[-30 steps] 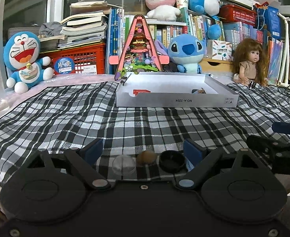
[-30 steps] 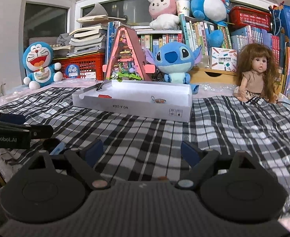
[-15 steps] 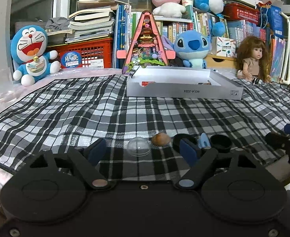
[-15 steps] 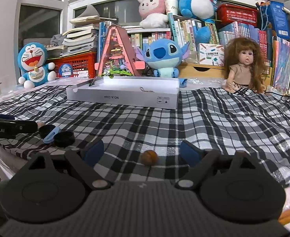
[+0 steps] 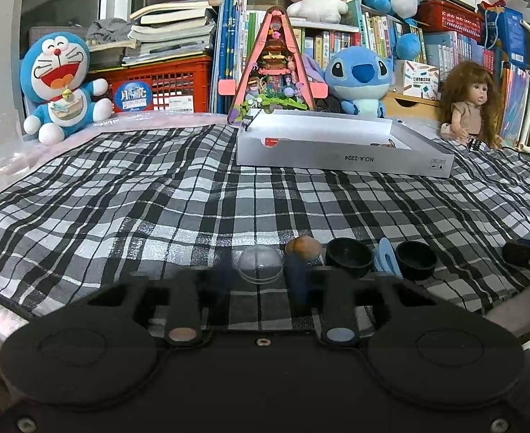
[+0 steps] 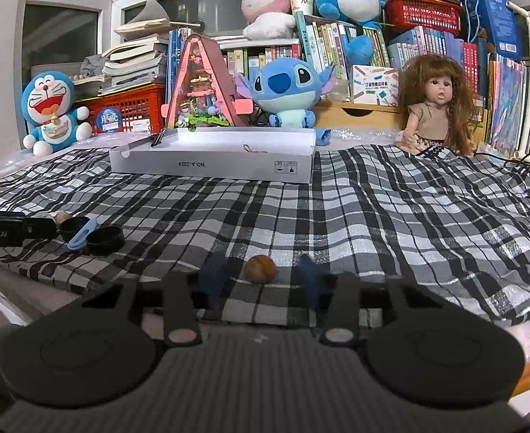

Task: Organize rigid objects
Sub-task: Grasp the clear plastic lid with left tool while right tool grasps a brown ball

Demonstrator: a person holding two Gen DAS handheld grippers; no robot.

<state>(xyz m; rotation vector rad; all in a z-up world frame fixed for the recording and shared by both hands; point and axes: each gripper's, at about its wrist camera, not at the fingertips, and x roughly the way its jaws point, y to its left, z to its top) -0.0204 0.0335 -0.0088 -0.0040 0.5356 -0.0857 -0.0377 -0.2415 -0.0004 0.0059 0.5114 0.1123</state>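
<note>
In the left wrist view a clear dome [image 5: 257, 264], a brown ball [image 5: 302, 247], two black cups [image 5: 345, 256] [image 5: 415, 259] and a blue clip [image 5: 385, 259] lie in a row on the plaid cloth. My left gripper [image 5: 261, 281] is open, its blurred fingers on either side of the dome. In the right wrist view my right gripper [image 6: 261, 278] is open, its fingers on either side of a second brown ball [image 6: 260, 269]. A white box [image 5: 340, 148] holding small items sits at the back; it also shows in the right wrist view [image 6: 211, 160].
Plush toys [image 5: 61, 83] [image 6: 286, 86], a doll [image 6: 434, 104], a pink triangular toy house [image 5: 274, 68], a red crate and bookshelves line the back. The left gripper's side [image 6: 9, 231] shows at the right wrist view's left edge. The cloth ends at the near table edge.
Both grippers pulled back toward the near edge, then closed in on the small objects. Both grippers' fingers have narrowed, the left around the dome, the right around the ball.
</note>
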